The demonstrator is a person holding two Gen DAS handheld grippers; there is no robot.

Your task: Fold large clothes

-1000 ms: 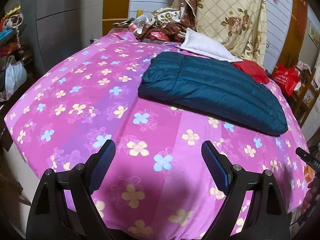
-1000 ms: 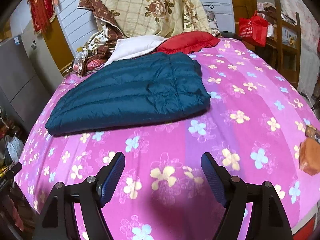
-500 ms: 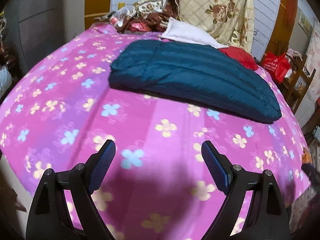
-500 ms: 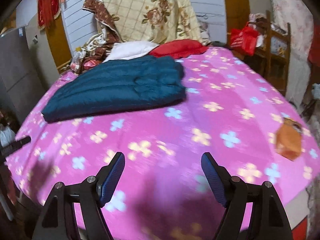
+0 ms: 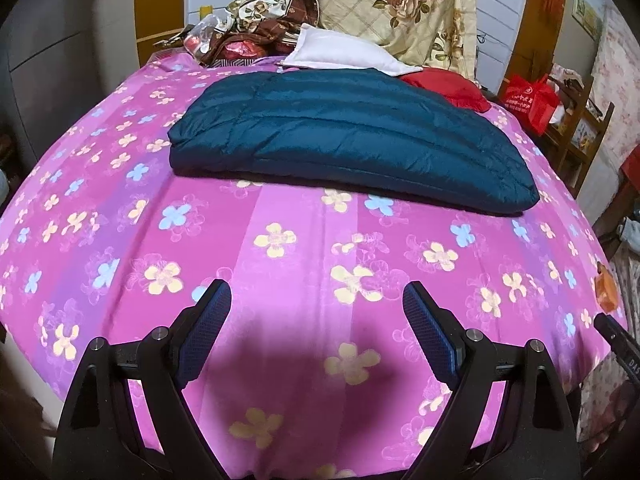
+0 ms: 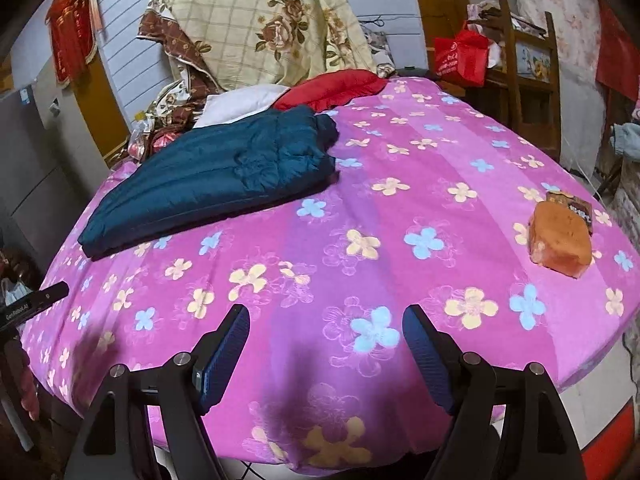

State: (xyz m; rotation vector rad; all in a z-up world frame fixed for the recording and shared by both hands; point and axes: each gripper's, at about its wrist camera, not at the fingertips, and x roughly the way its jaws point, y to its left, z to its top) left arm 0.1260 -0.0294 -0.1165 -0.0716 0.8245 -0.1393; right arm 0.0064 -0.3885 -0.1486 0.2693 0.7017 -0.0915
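While the teal down jacket [image 5: 340, 136] lies folded into a flat oblong toward the head end of the bed [image 5: 280, 248], little of the task appears left, unless a further fold or a tidy-up is wanted. The left hand-held gripper [image 5: 316, 328] and the right hand-held gripper [image 6: 326, 344] are held over the foot edge of the bed, jaws wide apart, with nothing gripped and well apart from the jacket. A white pillow [image 5: 340, 50] and a red cushion [image 5: 448, 86] are seen just behind the jacket, apparently touching it. An orange packet [image 6: 560, 242] rests near the bed's right edge. No obstacle is seen between grippers and jacket.
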